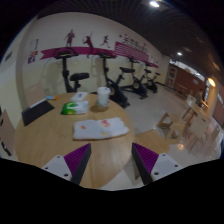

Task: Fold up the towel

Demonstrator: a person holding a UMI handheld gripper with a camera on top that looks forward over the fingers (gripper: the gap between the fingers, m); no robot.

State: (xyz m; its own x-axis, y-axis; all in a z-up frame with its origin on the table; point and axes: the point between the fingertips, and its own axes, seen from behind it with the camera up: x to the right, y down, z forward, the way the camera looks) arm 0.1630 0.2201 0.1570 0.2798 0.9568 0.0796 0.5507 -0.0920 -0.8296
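A pale towel (102, 128) with a faint pink pattern lies flat on the wooden table (60, 145), well beyond my fingers. My gripper (112, 165) is held high above the table, open and empty, with its purple pads (77, 163) spread wide apart. Nothing stands between the fingers.
A white cup (103, 97) and a green packet (73, 106) stand on the table beyond the towel. A dark flat item (37, 112) lies further left. Exercise bikes (135, 82) line the back wall. Wooden chairs (185, 122) stand to the right.
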